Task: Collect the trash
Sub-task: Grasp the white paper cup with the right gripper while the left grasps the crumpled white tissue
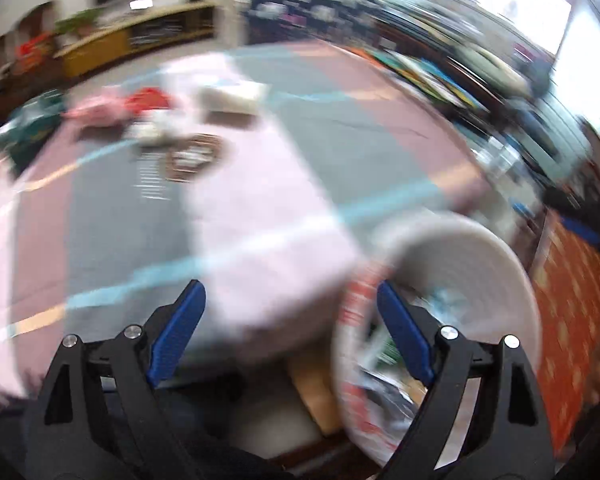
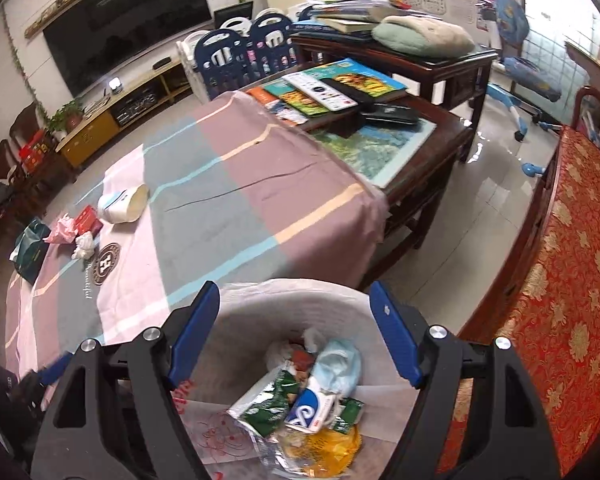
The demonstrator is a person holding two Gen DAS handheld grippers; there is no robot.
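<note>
Here, left to right. The left gripper (image 1: 290,324) has its blue pads spread wide with nothing between them; its view is badly smeared, so detail is poor. It hangs over the near edge of the desk (image 1: 260,208), which is draped in a striped cloth. The white bin (image 1: 460,264) sits just right of it, touching or overlapping its right finger in the picture; I cannot tell which.

Far ahead and left of that gripper lies the trash not yet gathered, clearer in the right wrist view: a green packet (image 2: 30,250) at the desk's far left edge, a pink wrapper (image 2: 62,230), a red packet (image 2: 88,218), a crumpled white tissue (image 2: 85,246) and a paper cup (image 2: 124,203) tipped on its side. All are clustered together, well apart from both grippers. My guess is they were left in one heap so each pick is a short trip.

The right gripper (image 2: 294,332) is also spread, holding nothing, and points down into the bin, whose mouth fills the space between and below its fingers. Inside, beneath the gripper: a green-and-white wrapper (image 2: 266,402), a pale blue mask (image 2: 340,364), a yellow bag (image 2: 328,446) and other scraps.

The bin stands off the desk's near corner, beside the red patterned bench (image 2: 560,280), likely so either hand can drop into it without reaching across.

Judgement: task partway; the far-left heap remains.
</note>
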